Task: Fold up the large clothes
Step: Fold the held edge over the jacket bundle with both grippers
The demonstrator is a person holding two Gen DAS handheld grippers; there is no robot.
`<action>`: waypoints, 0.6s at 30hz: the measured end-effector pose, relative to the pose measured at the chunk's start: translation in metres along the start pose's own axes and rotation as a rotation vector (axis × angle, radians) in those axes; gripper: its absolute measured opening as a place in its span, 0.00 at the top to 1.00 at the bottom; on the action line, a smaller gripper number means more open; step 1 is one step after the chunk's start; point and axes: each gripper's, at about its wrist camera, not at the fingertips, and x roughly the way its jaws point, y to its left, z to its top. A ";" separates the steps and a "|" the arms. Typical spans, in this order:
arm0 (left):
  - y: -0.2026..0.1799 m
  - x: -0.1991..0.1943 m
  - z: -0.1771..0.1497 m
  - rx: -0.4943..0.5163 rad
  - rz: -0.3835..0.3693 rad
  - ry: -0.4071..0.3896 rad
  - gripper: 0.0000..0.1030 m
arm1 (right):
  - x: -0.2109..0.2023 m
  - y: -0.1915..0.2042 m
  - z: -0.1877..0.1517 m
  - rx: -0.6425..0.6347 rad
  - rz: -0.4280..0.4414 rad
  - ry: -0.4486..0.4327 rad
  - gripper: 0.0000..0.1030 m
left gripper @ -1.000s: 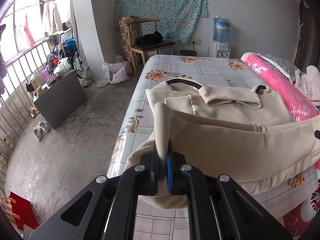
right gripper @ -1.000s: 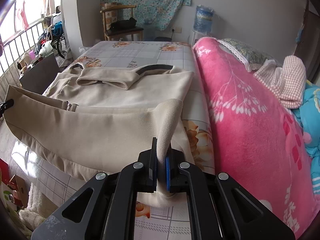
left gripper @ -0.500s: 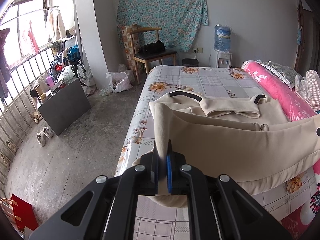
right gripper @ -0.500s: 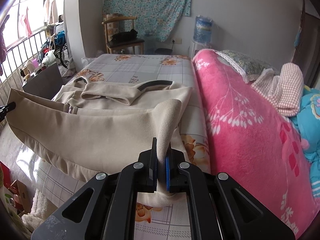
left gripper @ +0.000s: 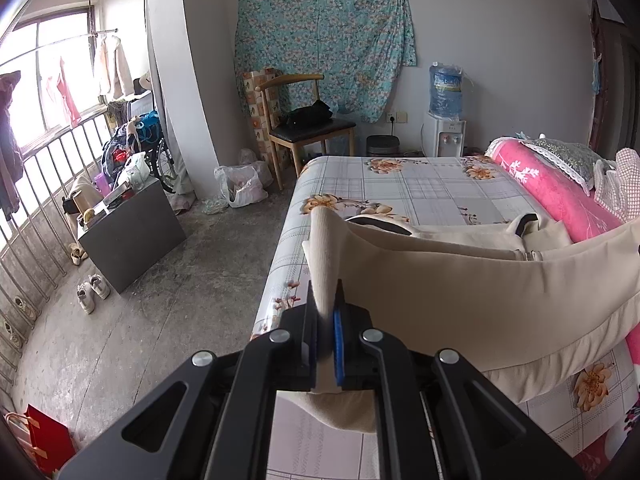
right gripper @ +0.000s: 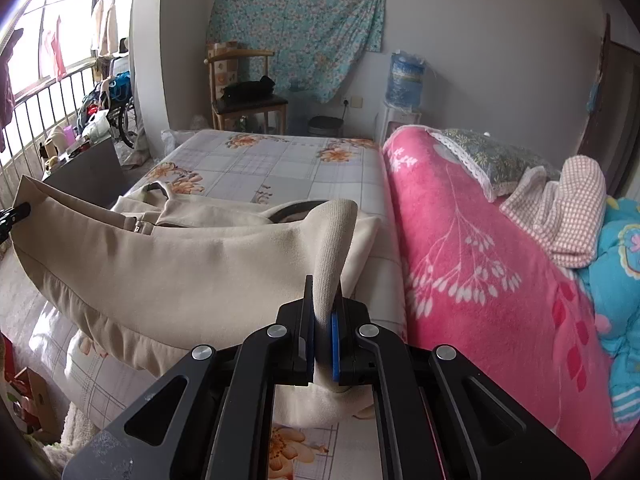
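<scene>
Since the earlier frames, the beige garment's near hem has been lifted higher off the bed, so that more of the wall and less of the garment's far half is seen over the raised edge.

Nearest in the left wrist view, the left gripper is clamped on the ribbed hem corner of the beige zip-up jacket, with the fabric pinched upright between the pads. In the right wrist view the right gripper is likewise closed on the opposite hem corner of the jacket, and the ribbed band is seen curling over above the jaws. Between the two grips the hem is held taut and sags only slightly in the middle.

Beyond the raised edge, the rest of the jacket is left lying on the floral checked bedsheet, its zipper and dark-lined collar facing up, with the pink blanket just beside it.

The cloth is judged soft, fairly thick and light, and liable to droop wherever it is unsupported. The ribbed corners are judged the right holds, since the thicker band gives the pads purchase. The zipper is the one stiff line and may resist a crease across it.

Farther off, a wooden chair and a water dispenser are seen by the wall.
</scene>
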 end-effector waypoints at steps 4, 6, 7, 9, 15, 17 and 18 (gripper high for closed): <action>0.001 0.011 0.016 0.008 0.007 -0.014 0.94 | 0.009 -0.002 0.016 -0.011 -0.005 -0.019 0.96; 0.000 0.019 0.026 0.013 0.011 -0.021 0.94 | 0.016 -0.005 0.026 -0.015 -0.005 -0.026 0.96; -0.001 0.024 0.031 0.017 0.014 -0.024 0.94 | 0.020 -0.006 0.030 -0.017 -0.005 -0.029 0.96; -0.003 0.034 0.042 0.023 0.019 -0.030 0.94 | 0.028 -0.009 0.041 -0.021 -0.005 -0.037 0.96; -0.012 0.075 0.076 0.042 0.033 -0.038 0.94 | 0.065 -0.017 0.075 -0.032 0.002 -0.047 0.96; -0.014 0.094 0.088 0.050 0.037 -0.031 0.94 | 0.082 -0.020 0.087 -0.030 0.011 -0.042 0.96; -0.015 0.105 0.092 0.053 0.039 -0.024 0.94 | 0.092 -0.022 0.092 -0.029 0.017 -0.038 0.96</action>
